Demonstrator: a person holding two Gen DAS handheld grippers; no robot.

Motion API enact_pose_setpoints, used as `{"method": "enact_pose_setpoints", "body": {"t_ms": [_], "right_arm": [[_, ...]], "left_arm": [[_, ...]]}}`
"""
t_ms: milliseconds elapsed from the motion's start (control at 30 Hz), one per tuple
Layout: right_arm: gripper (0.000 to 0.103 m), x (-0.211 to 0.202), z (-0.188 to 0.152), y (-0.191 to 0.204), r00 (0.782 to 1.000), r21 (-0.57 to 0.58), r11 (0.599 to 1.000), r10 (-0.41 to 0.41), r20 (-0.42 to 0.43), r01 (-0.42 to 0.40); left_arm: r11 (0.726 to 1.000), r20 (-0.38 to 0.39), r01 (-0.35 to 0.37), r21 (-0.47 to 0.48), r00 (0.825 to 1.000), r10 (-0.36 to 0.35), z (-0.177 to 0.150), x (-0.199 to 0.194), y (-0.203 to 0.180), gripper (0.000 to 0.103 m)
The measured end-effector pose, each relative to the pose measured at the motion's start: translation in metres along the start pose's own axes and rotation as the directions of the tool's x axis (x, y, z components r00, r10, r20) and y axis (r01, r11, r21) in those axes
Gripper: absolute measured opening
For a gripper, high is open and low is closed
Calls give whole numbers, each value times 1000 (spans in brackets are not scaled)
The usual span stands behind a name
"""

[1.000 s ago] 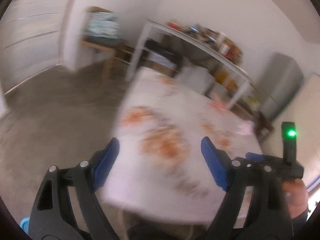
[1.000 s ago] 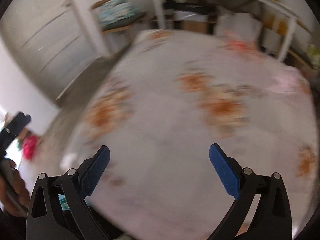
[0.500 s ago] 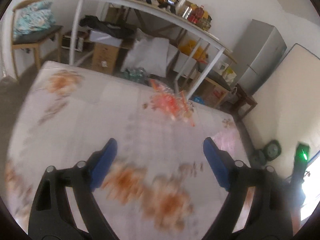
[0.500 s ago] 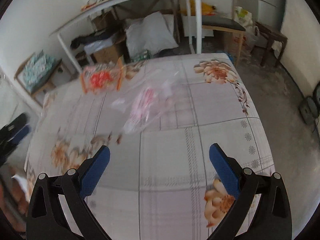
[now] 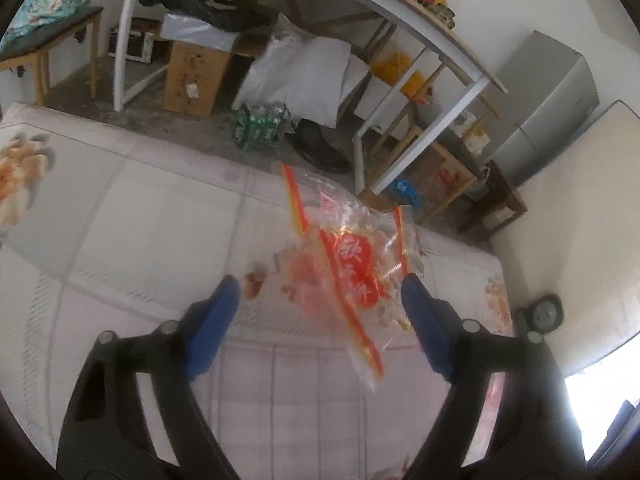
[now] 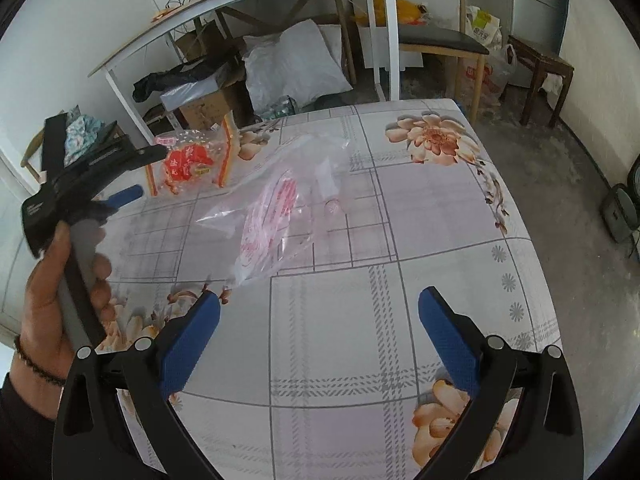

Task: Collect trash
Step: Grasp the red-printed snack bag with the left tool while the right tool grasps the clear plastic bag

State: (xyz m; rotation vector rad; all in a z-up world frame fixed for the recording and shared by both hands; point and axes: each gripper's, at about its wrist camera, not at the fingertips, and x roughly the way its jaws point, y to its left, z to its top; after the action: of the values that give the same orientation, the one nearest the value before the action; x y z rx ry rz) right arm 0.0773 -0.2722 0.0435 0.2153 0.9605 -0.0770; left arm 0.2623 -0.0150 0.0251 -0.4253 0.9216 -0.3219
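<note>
My left gripper (image 5: 320, 292) has come in over the red-and-orange snack bag (image 5: 344, 264), and its fingers have just been narrowing while they stand either side of it. They are still spread, with the bag between the blue pads (image 5: 420, 312) but not pressed by them, as far as I can tell; the right pad looks very near the bag's edge, and blur hides whether it touches.

The bag lies on the flowered bed (image 6: 440, 208), near the far edge, crumpled and partly lifted. Its orange side strips run away from me and slightly left, so its long axis lies roughly along my fingers rather than across them.

In the right wrist view that same bag (image 6: 192, 160) sits far off to the upper left, just beyond my left hand (image 6: 60, 280). The left is clearly the nearer hand for it.

My right gripper (image 6: 320, 320) hangs with fingers spread wide and nothing in them. The clear bag with pink print (image 6: 272, 220) lies on the bed just ahead of them, nearer my side than the snack bag, its length slanting up to the right.

I judge the next move is closing the left fingers on the snack bag.
</note>
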Motion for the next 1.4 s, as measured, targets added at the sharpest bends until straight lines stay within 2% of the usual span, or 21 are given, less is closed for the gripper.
{"method": "enact_pose_setpoints", "body": {"t_ms": [33, 67, 133, 233, 367, 467, 600, 700, 800, 867, 900, 933, 1033, 1067, 1100, 1200, 1400], "right_arm": [[97, 0, 0, -1, 1000, 0, 1000, -1, 2, 1], [97, -1, 0, -1, 1000, 1, 1000, -5, 4, 5], [96, 1, 1, -5, 1000, 11, 1000, -15, 7, 15], [96, 3, 3, -8, 1000, 25, 1000, -13, 13, 13], [96, 5, 6, -6, 1000, 19, 1000, 16, 22, -16], [97, 2, 14, 3, 996, 31, 997, 76, 41, -77], [97, 6, 35, 13, 998, 71, 996, 45, 46, -48], [97, 27, 55, 15, 1000, 138, 990, -4, 16, 2], [96, 61, 58, 11, 993, 205, 976, -53, -103, 73], [96, 80, 51, 7, 987, 234, 970, -28, -157, 65], [95, 83, 47, 8, 987, 224, 972, -32, -157, 67], [91, 81, 44, 11, 990, 197, 978, -50, -131, 75], [59, 74, 36, 20, 992, 141, 986, -73, -103, 87], [36, 72, 35, 20, 992, 140, 987, -70, -103, 84], [24, 70, 33, 20, 992, 144, 987, -60, -109, 76], [17, 63, 26, 25, 994, 100, 993, -47, -103, 57], [15, 23, -14, 38, 998, 20, 998, -66, -15, 67]], "left_arm": [[1000, -6, -1, 2, 1000, 1, -1, 0, 0, 60], [1000, -25, 2, 7, 1000, -2, -1, 6, 0, 37], [1000, -51, 6, 25, 999, -5, -3, 12, -3, 10], [997, -25, 52, 52, 998, -51, -13, -2, -6, 1], [994, 29, 100, 39, 994, -101, -31, -36, 1, 0], [993, 80, 122, -2, 989, -121, -45, -74, 14, 0], [994, 122, 110, -1, 987, -109, -64, -113, 25, 0], [994, 131, 112, 0, 985, -111, -78, -133, 36, 0], [990, 138, 138, -16, 981, -134, -90, -143, 46, 0], [986, 132, 164, -26, 978, -159, -95, -145, 52, 0], [985, 129, 170, -23, 978, -165, -96, -146, 53, 0], [985, 129, 169, -22, 978, -165, -96, -147, 52, 0], [982, 123, 186, -15, 975, -183, -99, -148, 52, 0], [982, 119, 191, -12, 975, -188, -101, -148, 51, 0], [981, 117, 195, -12, 974, -192, -103, -148, 50, 0], [981, 113, 192, 0, 975, -191, -103, -150, 45, 0], [984, 115, 172, 37, 978, -175, -118, -167, 34, 0]]}}
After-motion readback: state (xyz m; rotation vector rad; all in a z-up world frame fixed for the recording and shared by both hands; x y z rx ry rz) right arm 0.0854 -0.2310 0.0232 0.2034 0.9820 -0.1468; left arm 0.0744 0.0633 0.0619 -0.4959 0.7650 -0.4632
